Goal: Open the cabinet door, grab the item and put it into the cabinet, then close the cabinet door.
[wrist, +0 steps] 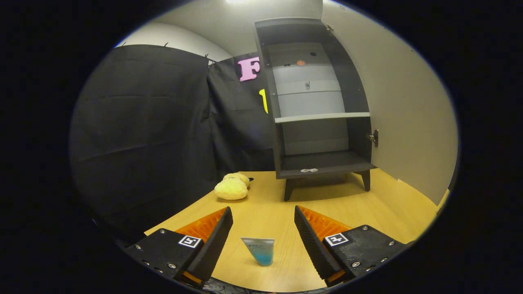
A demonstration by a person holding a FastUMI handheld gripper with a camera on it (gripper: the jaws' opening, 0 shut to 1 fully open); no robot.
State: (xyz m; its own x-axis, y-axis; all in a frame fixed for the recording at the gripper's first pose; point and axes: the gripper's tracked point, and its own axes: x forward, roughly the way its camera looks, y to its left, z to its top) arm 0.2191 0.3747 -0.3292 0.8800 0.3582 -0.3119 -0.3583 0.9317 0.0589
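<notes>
The jaws stood wide apart and held nothing — the gripper (263, 228) was released, with a small tube (259, 250) lying on the table (392, 208) between its fingers, touched by neither. The cabinet (318, 102) stood well beyond them at the far side of the table, its door (408, 110) already swung fully open to the right, so the first step looked done. Its shelf (322, 117) and its floor held no item of the task that could be made out. What was left, by my judgement, was the grasp itself, the carry into the cabinet and the closing of the door.

The tube looked short and tapered — a pale, flat crimped end uppermost, a blue-green body narrowing toward the bottom, with faint print too small to read. It seemed light and somewhat soft, likely to squash if pinched hard. A yellow plush toy (232, 188) lay near the cabinet's left leg, well apart from the tube.
</notes>
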